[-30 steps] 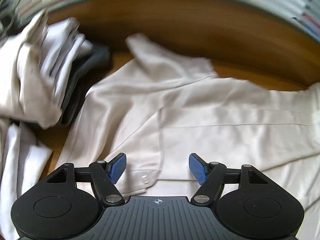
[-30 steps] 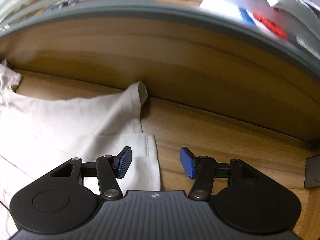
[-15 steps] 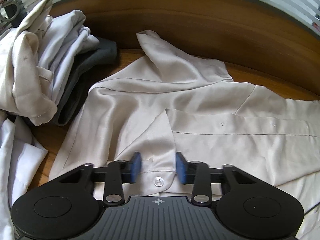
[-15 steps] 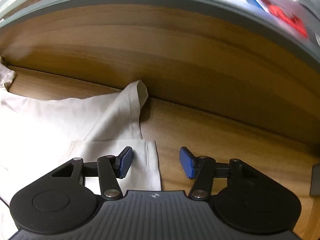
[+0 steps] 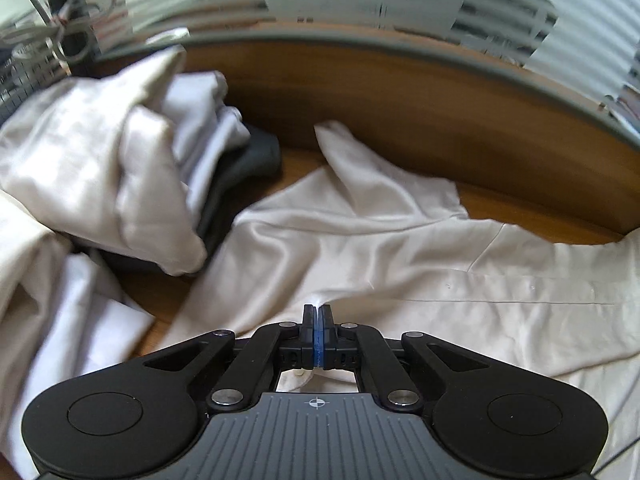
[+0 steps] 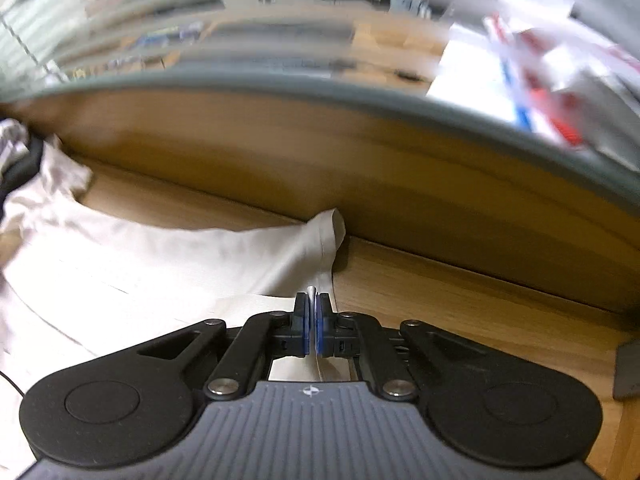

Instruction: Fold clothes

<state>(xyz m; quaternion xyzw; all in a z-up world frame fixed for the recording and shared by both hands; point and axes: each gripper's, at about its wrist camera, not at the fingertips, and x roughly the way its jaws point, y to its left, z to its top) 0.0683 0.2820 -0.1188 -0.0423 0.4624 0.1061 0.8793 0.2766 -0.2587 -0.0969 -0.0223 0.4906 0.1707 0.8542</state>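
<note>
A cream button-up shirt lies spread on the wooden table. My left gripper is shut on the shirt's near front edge, with a pinch of fabric rising between the blue pads. The shirt also shows in the right wrist view, one sleeve end lying toward the back wall. My right gripper is shut on the shirt's near right edge, fabric showing between the pads.
A pile of white and cream clothes sits over a dark garment at the left. A wooden back wall borders the table's far side. A dark object sits at the right edge. Bundled cable hangs at the far left.
Both grippers closed from open onto the shirt's near edge. Both views lifted slightly and the fabric is pulled up at the pinch points.
</note>
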